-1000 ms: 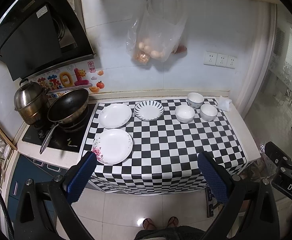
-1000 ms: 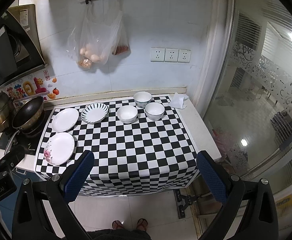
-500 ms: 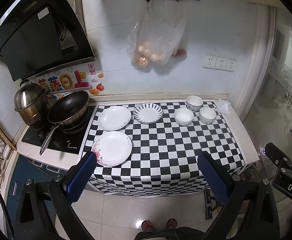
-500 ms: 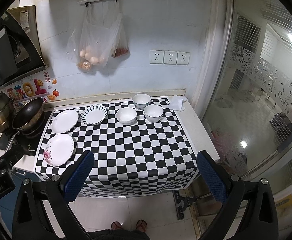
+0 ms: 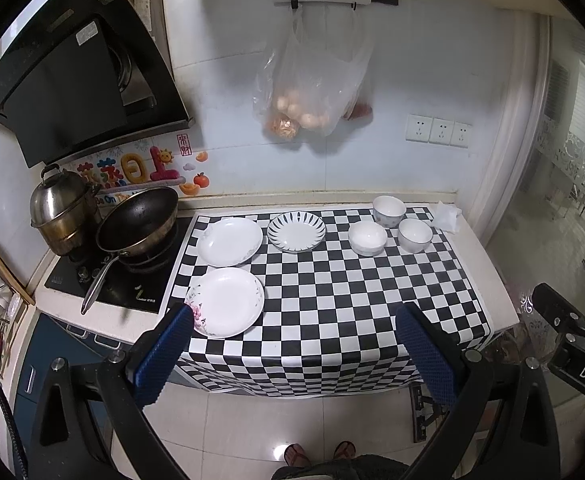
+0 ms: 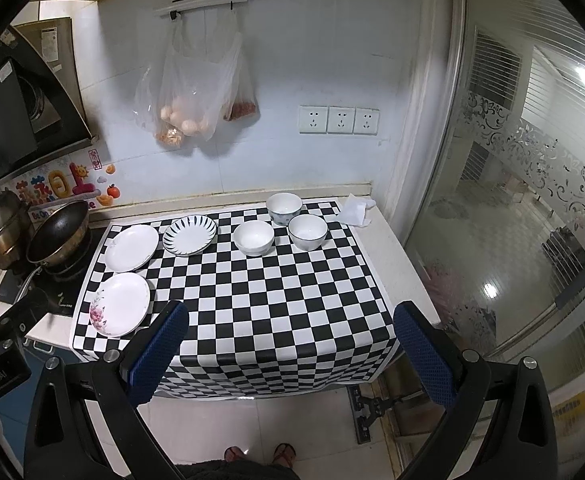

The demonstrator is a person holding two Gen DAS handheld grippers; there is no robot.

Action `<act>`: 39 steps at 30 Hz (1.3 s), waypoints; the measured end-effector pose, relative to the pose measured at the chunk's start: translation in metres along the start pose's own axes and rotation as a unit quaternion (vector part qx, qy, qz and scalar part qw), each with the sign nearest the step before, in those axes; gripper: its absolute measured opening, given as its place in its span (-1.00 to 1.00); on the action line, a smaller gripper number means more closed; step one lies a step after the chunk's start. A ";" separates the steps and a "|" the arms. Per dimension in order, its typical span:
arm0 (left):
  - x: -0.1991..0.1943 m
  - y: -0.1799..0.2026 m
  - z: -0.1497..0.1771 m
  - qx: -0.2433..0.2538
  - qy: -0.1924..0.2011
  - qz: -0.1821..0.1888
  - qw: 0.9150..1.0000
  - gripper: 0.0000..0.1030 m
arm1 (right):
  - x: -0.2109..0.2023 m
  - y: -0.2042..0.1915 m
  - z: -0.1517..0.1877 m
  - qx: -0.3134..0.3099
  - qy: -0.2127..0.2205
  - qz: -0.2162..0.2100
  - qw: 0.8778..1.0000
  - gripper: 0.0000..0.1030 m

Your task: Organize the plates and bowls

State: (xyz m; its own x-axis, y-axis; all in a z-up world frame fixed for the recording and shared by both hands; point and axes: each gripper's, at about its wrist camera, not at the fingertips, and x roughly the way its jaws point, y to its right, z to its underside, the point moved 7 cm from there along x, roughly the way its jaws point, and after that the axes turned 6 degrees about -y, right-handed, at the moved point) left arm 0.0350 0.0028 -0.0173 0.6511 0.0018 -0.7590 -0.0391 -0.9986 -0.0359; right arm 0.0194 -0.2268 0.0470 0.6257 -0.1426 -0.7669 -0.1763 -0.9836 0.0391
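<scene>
Plates (image 5: 229, 240) and bowls (image 5: 367, 238) lie spread on the checkered counter (image 5: 332, 300), well beyond our jaws. Three plates sit left, three bowls right, none touching. We hold the left gripper (image 5: 292, 344) and right gripper (image 6: 288, 340) with jaws wide apart, empty, back from the counter's edge. A frying pan (image 5: 138, 220) stands beside the plates.

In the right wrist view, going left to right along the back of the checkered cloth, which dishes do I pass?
Plain white plate → blue-striped plate → plain white bowl → patterned bowl, set farther back → dark-rimmed white bowl.
</scene>
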 end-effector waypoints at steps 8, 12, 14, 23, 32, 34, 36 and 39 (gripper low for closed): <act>0.005 -0.002 -0.003 -0.012 0.000 -0.009 1.000 0.99 | 0.011 0.002 -0.005 0.004 -0.001 -0.024 1.000 1.00; 0.025 -0.017 -0.002 -0.040 -0.006 -0.024 0.999 0.99 | 0.037 -0.001 -0.005 0.000 0.000 -0.060 0.998 1.00; 0.045 -0.034 -0.001 -0.066 -0.021 -0.040 0.997 0.99 | 0.058 -0.006 -0.002 -0.012 -0.010 -0.075 0.997 1.00; 0.168 -0.130 0.022 -0.151 -0.119 -0.106 0.976 0.99 | 0.200 -0.088 0.020 -0.089 -0.125 -0.169 0.974 1.00; 0.323 -0.222 0.053 -0.205 -0.249 -0.079 0.943 0.99 | 0.351 -0.223 0.026 -0.098 -0.227 -0.243 0.938 0.82; 0.350 -0.237 0.058 -0.208 -0.271 -0.070 0.937 0.98 | 0.382 -0.248 0.028 -0.093 -0.258 -0.254 0.928 0.68; 0.381 -0.251 0.064 -0.213 -0.296 -0.052 0.930 0.83 | 0.421 -0.282 0.034 -0.093 -0.295 -0.263 0.914 0.54; 0.427 -0.267 0.073 -0.218 -0.329 -0.021 0.919 0.43 | 0.463 -0.320 0.044 -0.097 -0.339 -0.268 0.896 0.34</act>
State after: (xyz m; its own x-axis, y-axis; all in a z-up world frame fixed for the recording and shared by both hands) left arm 0.2682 0.2737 -0.3788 0.0407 -0.0711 -0.9966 0.3756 -0.9232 0.0812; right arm 0.3323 0.0272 -0.3490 -0.0368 0.3920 -0.9192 0.1892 -0.9005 -0.3916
